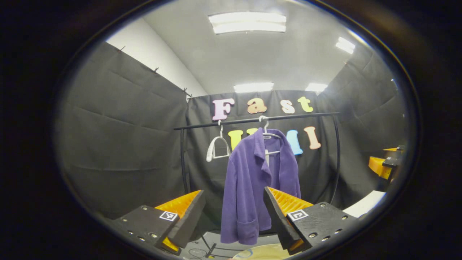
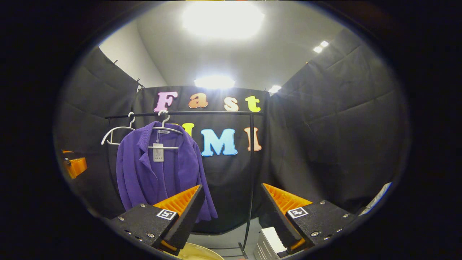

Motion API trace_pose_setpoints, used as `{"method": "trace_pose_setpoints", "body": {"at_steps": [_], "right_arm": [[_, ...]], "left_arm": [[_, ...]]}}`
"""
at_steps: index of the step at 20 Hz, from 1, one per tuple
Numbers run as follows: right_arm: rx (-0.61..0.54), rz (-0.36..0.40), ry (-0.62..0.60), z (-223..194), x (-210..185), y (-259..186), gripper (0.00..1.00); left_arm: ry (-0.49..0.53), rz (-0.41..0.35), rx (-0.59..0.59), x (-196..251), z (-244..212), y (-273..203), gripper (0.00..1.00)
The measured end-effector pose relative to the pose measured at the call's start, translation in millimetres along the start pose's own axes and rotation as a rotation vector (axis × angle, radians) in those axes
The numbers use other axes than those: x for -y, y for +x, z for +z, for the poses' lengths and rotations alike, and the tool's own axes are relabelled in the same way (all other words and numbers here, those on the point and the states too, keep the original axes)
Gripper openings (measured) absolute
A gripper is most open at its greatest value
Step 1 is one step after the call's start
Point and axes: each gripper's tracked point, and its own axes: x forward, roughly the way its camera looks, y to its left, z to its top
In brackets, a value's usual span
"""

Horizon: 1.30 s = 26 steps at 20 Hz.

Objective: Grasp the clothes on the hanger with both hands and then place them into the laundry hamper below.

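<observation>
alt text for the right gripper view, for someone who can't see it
A purple jacket hangs on a hanger from a black rail, still ungrasped. The right gripper is open in front of it.

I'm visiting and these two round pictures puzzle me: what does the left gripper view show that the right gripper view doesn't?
Left gripper view: the purple jacket hangs side-on, seen down to its hem, with a white surface at lower right. Right gripper view: the jacket's open front with a paper tag, and a white stack at the bottom. Both: the jacket on its hanger, an empty white hanger, the rail, and an open gripper in front: left gripper, right gripper, neither touching the jacket.
</observation>
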Motion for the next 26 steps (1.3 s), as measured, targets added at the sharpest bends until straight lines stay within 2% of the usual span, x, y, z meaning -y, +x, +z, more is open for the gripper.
{"method": "trace_pose_setpoints", "body": {"at_steps": [3,8,9,10,15,16,20,21,22,26], "right_arm": [[0.039,0.028,0.015,17.5,-4.0,21.2,0.95],[0.093,0.073,0.033,38.6,-9.0,63.8,0.95],[0.098,0.085,0.04,41.7,-10.9,73.0,0.93],[0.102,0.095,0.047,44.3,-12.2,80.0,0.95],[0.123,0.168,0.074,55.4,-25.4,119.7,0.93],[0.126,0.189,0.075,56.5,-30.5,127.2,0.95],[0.141,0.264,0.092,64.4,-47.4,158.1,0.95],[0.143,0.28,0.097,66.0,-52.0,164.8,0.93],[0.146,0.294,0.102,67.2,-57.3,172.9,0.95],[0.158,0.339,0.109,72.9,-75.0,203.8,0.93]], "left_arm": [[0.006,0.01,-0.004,6.1,4.7,10.4,0.97],[0.013,0.021,0.062,26.1,36.7,40.3,0.97],[0.007,0.018,0.075,32.9,41.4,48.2,0.93],[0.001,0.018,0.087,38.0,47.0,54.6,0.97],[-0.006,0.009,0.125,60.9,64.2,82.7,0.97],[-0.014,0.012,0.128,65.7,66.2,88.8,0.97],[-0.047,0.023,0.118,82.0,59.1,124.6,0.97],[-0.045,0.03,0.118,84.7,58.1,133.2,0.97],[-0.04,0.038,0.116,87.7,57.0,142.0,0.93],[-0.043,0.055,0.107,99.8,51.4,164.8,0.97]]}}
